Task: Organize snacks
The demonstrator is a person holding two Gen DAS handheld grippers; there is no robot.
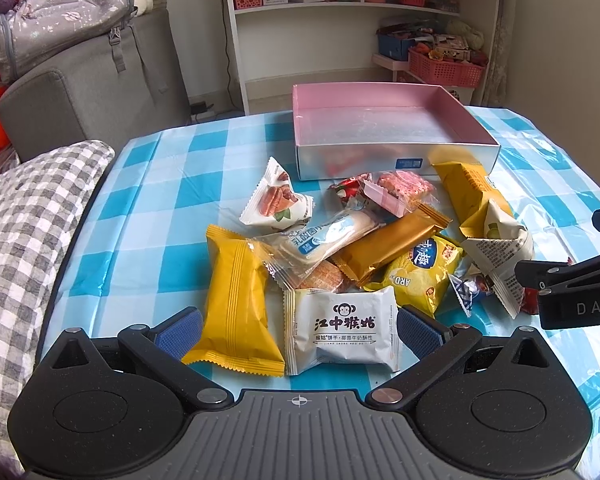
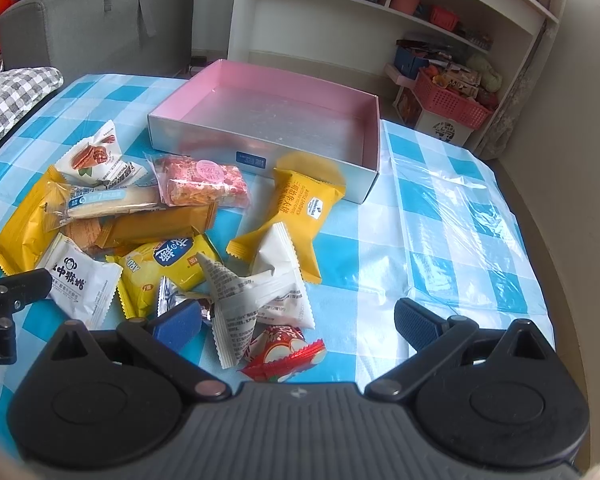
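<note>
A pile of wrapped snacks lies on the blue-checked tablecloth point(image 1: 172, 184), in front of an empty box point(image 1: 360, 160) with a pink inside and silver walls. My left gripper point(image 1: 300, 330) is open low over the near edge of the pile, with a yellow packet point(image 1: 236, 300) and a white monkey-logo packet point(image 1: 340, 328) between its fingers. My right gripper point(image 2: 298, 320) is open at the pile's right side, where a white triangular packet point(image 2: 256, 296) and a red candy point(image 2: 284, 354) lie between its fingers. Neither gripper holds anything. The box point(image 2: 204, 144) stands just behind the snacks.
A pecan packet point(image 1: 278, 200), a pink bar point(image 2: 204, 184), a chips bag point(image 1: 424, 270) and another yellow packet point(image 2: 300, 216) lie in the pile. A checked cushion point(image 1: 28, 232) borders the table on the left, with bare cloth point(image 2: 452, 216) to the right. A grey sofa and white shelves stand beyond.
</note>
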